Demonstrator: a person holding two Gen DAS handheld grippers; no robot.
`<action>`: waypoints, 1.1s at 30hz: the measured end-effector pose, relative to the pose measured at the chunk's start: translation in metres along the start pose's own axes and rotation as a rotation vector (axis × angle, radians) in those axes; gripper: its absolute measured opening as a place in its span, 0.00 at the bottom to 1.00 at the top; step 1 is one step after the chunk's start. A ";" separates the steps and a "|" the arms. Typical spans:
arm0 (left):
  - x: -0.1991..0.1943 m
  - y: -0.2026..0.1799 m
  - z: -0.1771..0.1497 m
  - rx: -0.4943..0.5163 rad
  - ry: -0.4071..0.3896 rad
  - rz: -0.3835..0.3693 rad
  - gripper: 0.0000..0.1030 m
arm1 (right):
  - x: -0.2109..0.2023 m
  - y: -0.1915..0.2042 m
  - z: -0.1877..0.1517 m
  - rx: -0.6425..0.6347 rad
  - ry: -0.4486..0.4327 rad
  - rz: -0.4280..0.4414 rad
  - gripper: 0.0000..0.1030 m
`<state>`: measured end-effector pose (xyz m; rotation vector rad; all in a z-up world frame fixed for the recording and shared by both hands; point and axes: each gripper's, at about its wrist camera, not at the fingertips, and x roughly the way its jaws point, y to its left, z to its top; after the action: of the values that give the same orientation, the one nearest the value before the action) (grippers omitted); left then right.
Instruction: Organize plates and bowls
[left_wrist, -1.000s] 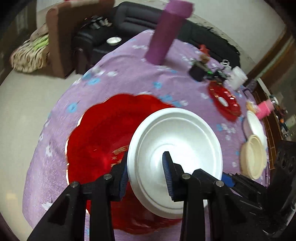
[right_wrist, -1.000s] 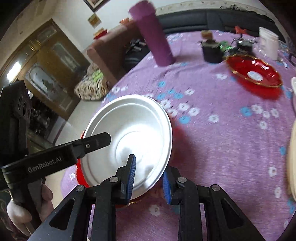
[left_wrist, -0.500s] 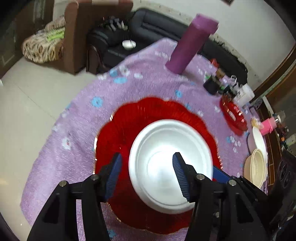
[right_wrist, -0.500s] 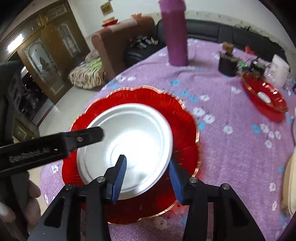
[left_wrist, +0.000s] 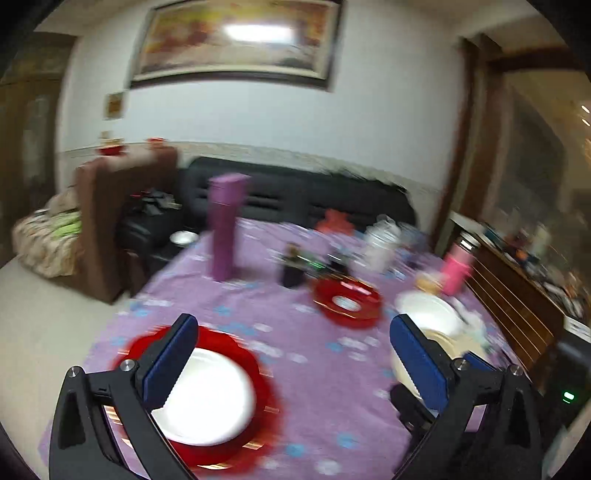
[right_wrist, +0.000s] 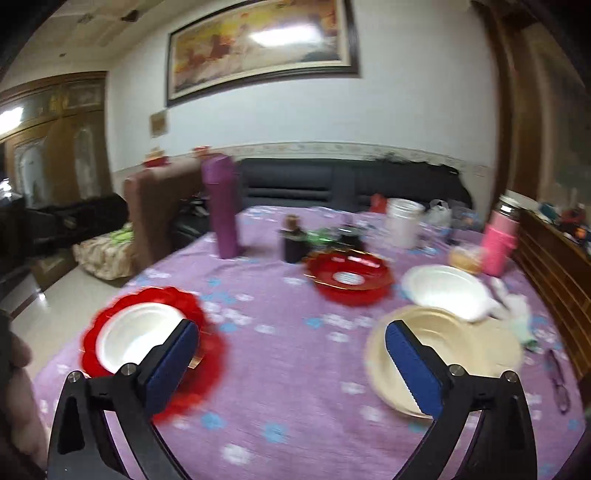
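Observation:
A white plate (left_wrist: 210, 395) (right_wrist: 136, 332) lies flat on a red scalloped plate (left_wrist: 266, 373) (right_wrist: 210, 354) at the near left of the purple tablecloth. My left gripper (left_wrist: 291, 325) hovers above the table, its jaws opening wide with nothing between them. My right gripper (right_wrist: 291, 328) does the same, jaws opening and empty. Farther right stand a small red bowl (left_wrist: 347, 302) (right_wrist: 349, 280), a white bowl (left_wrist: 428, 310) (right_wrist: 443, 291) and a cream bowl (left_wrist: 443, 339) (right_wrist: 461, 347). Both views are motion-blurred.
At the back of the table stand a tall purple bottle (right_wrist: 221, 206), a dark little bottle (right_wrist: 293, 240), a white jar (right_wrist: 402, 221) and a pink bottle (right_wrist: 498, 243). Glasses (right_wrist: 559, 380) lie at the right edge. A hand (right_wrist: 14, 387) shows at the left.
Both grippers held the white plate tilted over the red plate, set it down flat and let go. They have since spread wide, risen and tipped up toward the far wall.

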<state>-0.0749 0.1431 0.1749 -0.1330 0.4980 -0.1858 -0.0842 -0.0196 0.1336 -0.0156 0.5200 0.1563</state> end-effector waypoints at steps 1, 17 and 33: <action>0.006 -0.014 -0.001 0.022 0.036 -0.024 1.00 | 0.000 -0.015 -0.003 0.013 0.022 -0.021 0.99; 0.122 -0.071 -0.037 -0.062 0.453 -0.158 1.00 | 0.003 -0.225 -0.059 0.533 0.232 0.012 0.67; 0.255 -0.129 -0.065 -0.026 0.703 -0.190 0.61 | 0.070 -0.204 -0.070 0.603 0.356 0.132 0.51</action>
<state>0.0949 -0.0416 0.0229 -0.1393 1.1895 -0.4166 -0.0277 -0.2147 0.0328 0.5895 0.9078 0.1202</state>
